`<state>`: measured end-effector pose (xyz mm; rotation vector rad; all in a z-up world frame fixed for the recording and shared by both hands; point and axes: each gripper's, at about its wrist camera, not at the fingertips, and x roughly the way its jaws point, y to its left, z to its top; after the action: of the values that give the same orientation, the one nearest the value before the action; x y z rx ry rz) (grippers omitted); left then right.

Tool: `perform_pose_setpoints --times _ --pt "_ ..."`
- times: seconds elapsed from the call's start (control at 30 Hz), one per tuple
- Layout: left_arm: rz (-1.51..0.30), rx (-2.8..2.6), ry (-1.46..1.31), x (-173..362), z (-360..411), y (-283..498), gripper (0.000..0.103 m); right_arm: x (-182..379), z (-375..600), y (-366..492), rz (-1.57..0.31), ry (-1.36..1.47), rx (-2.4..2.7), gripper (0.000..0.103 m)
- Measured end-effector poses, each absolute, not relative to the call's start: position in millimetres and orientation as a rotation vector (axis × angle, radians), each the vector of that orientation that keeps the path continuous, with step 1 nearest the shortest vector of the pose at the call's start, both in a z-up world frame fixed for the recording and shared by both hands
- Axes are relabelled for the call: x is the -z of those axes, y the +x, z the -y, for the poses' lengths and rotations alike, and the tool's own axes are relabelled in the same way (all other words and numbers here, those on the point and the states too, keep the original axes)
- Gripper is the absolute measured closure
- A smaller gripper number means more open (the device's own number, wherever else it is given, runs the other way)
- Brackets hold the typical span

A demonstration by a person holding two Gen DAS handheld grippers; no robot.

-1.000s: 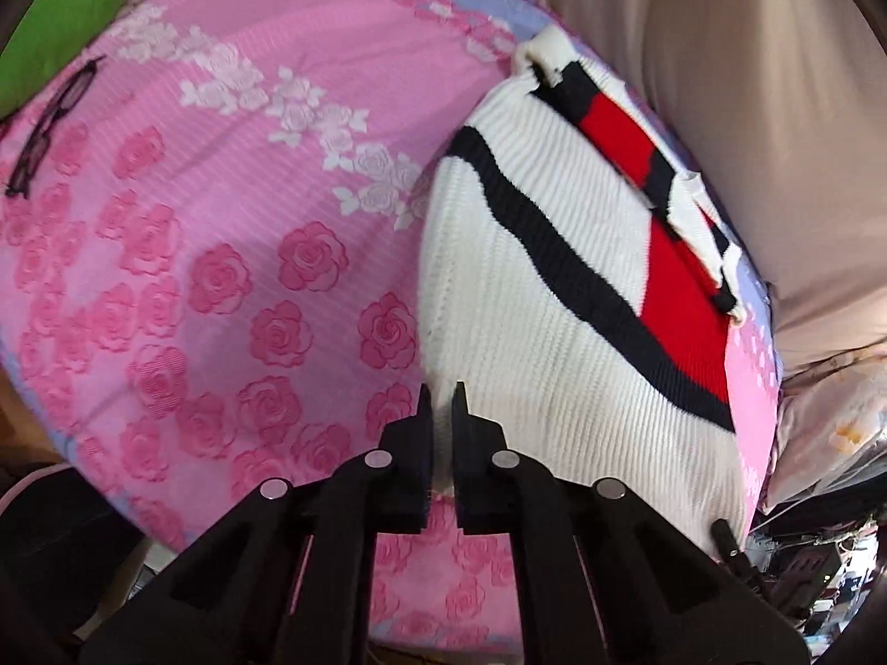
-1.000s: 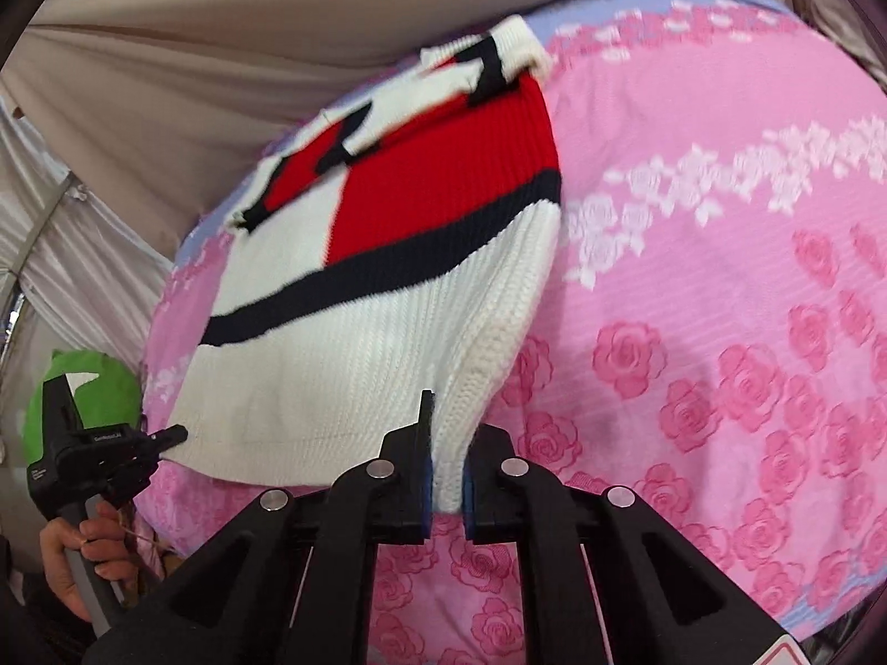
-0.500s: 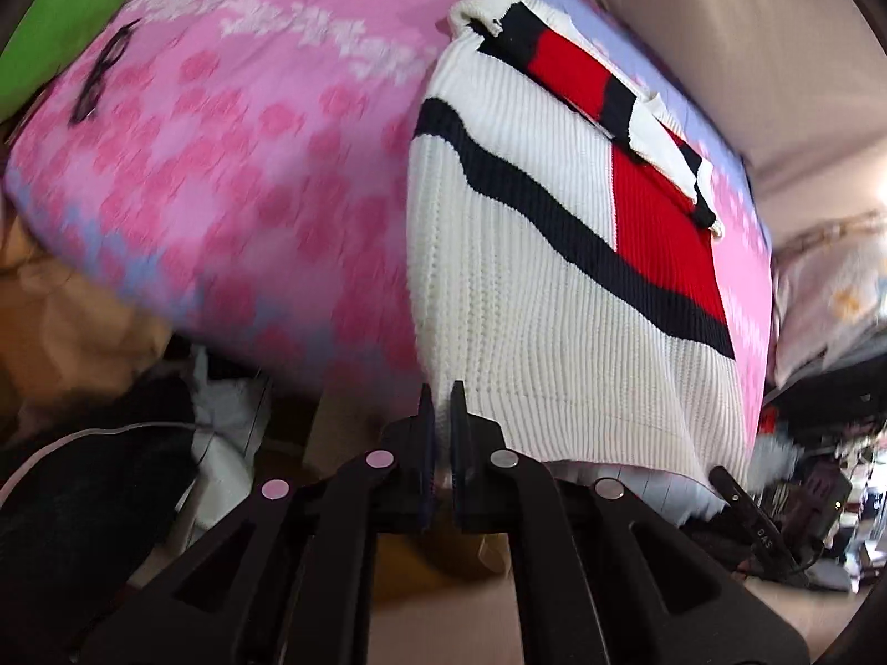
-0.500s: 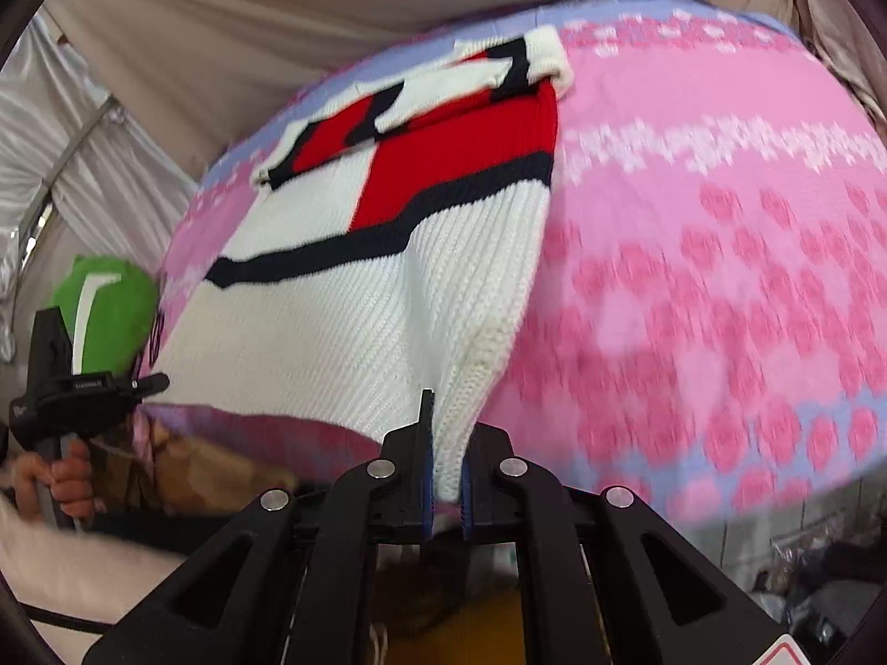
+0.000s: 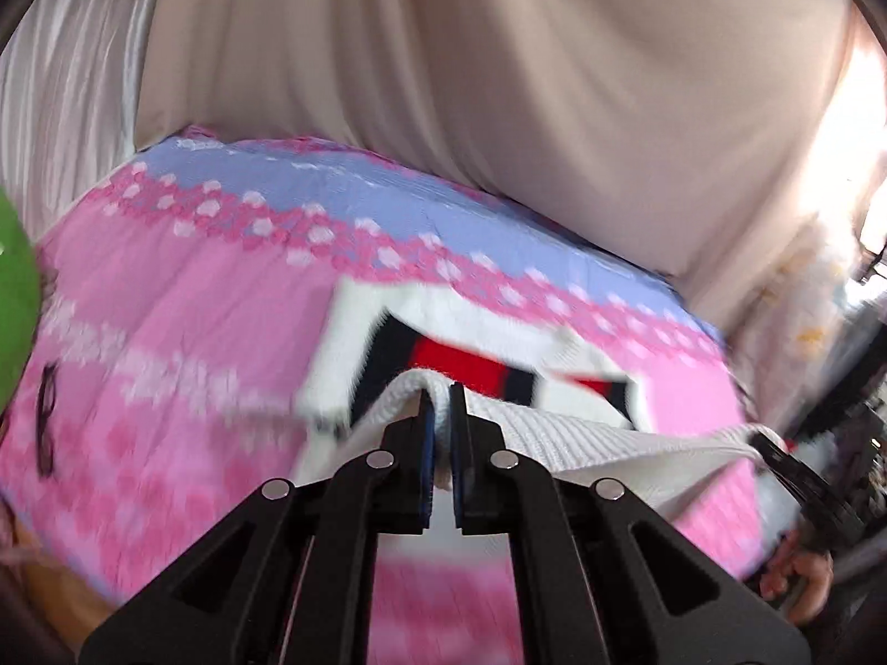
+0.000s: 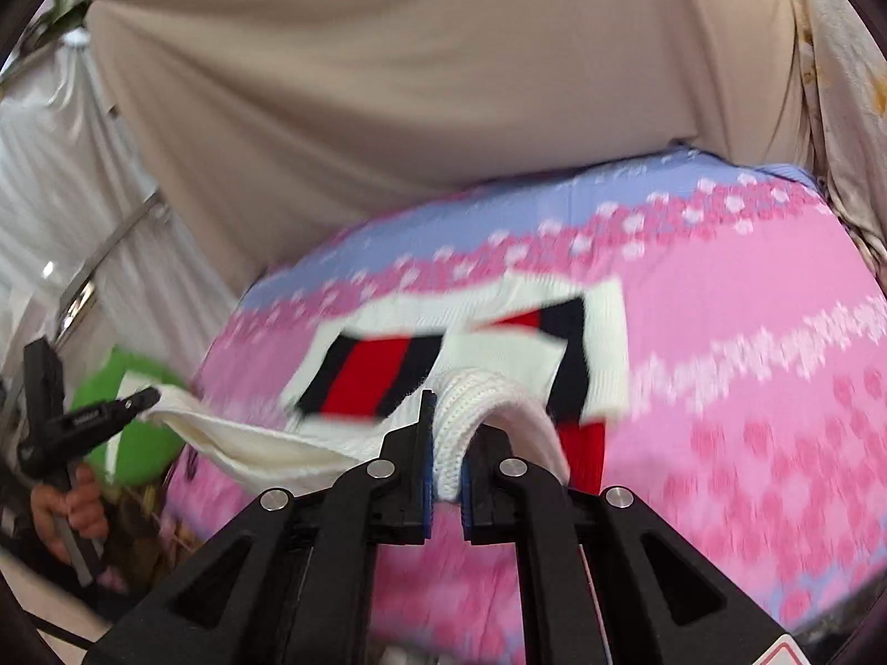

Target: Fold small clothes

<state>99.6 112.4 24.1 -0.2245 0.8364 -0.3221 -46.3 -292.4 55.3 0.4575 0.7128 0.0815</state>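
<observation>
Both jaws are clamped on the sweater (image 5: 560, 432) hem, left gripper (image 5: 441, 432) and right gripper (image 6: 446, 443); uneven carrying could skew the fold, or thick knit could get dropped.

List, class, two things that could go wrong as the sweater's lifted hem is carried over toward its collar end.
1. Each gripper, left and right, pinches only a narrow bit of the sweater hem; the thick knit might slip out.
2. The hem sags between the grips, so the fold may land crooked on the pink bedspread.
</observation>
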Motion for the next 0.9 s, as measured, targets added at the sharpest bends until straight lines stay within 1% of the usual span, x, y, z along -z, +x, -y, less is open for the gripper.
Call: perform_pose_setpoints --times 0.1,0.2,0.27,0.3,0.33,0.37,0.4,0.43,0.47,0.5,0.57,0.67,0.73,0.8,0.83,0.87,0.9 --pt "-0.887 0.275 -0.218 10.1 -94.9 158.3 0.099 -26.0 310.9 16.3 -0.715 0.521 -0.038 0.096" --pt "-0.946 0.215 -0.201 45.9 -84.3 199.2 0.096 -2.8 308.0 67.5 -0.757 0.511 -0.010 0.095" --pt "-0.988 0.186 -0.247 70.4 -87.9 215.8 0.094 16.6 304.6 94.8 -0.807 0.492 0.007 0.090" --pt "-0.996 0.170 -0.262 77.1 -91.6 218.1 0.092 25.1 302.3 104.7 -0.834 0.491 0.018 0.090" --pt "-0.993 0.158 -0.276 79.8 -95.6 217.4 0.085 33.6 301.2 112.1 -0.858 0.491 0.039 0.087" --pt "-0.980 0.160 -0.295 82.0 -103.3 214.7 0.080 37.4 303.2 114.0 -0.863 0.493 0.052 0.079" --pt "-0.971 0.163 -0.307 83.2 -110.7 211.8 0.066 37.6 303.3 108.3 -0.851 0.500 0.071 0.072" --pt "-0.959 0.164 -0.309 82.6 -116.3 206.3 0.053 36.7 305.7 102.6 -0.830 0.512 0.096 0.054" --pt "-0.939 0.157 -0.294 81.1 -121.4 199.4 0.049 34.7 309.6 93.8 -0.802 0.526 0.125 0.040" --pt "-0.926 0.152 -0.278 80.2 -124.2 194.0 0.045 33.2 312.8 85.7 -0.777 0.535 0.142 0.038" --pt "-0.923 0.162 -0.264 82.5 -123.9 193.9 0.042 32.6 315.9 69.8 -0.747 0.531 0.173 0.037" --pt "-0.973 0.176 -0.250 91.8 -109.4 211.7 0.040 45.1 315.4 75.3 -0.817 0.495 0.179 0.036" --pt "-1.021 0.199 -0.232 103.7 -93.7 228.3 0.035 56.5 314.5 89.9 -0.866 0.477 0.171 0.036" --pt "-1.061 0.209 -0.207 115.6 -82.0 237.6 0.036 71.8 313.7 111.1 -0.917 0.460 0.167 0.036" --pt "-1.072 0.209 -0.196 120.9 -77.3 240.6 0.040 77.6 313.3 118.3 -0.937 0.455 0.172 0.036" --pt "-1.078 0.200 -0.183 125.5 -73.8 242.7 0.047 84.5 312.1 125.9 -0.957 0.456 0.168 0.036" --pt "-1.081 0.202 -0.181 127.4 -72.5 243.7 0.071 89.9 311.1 130.9 -0.971 0.456 0.166 0.037"
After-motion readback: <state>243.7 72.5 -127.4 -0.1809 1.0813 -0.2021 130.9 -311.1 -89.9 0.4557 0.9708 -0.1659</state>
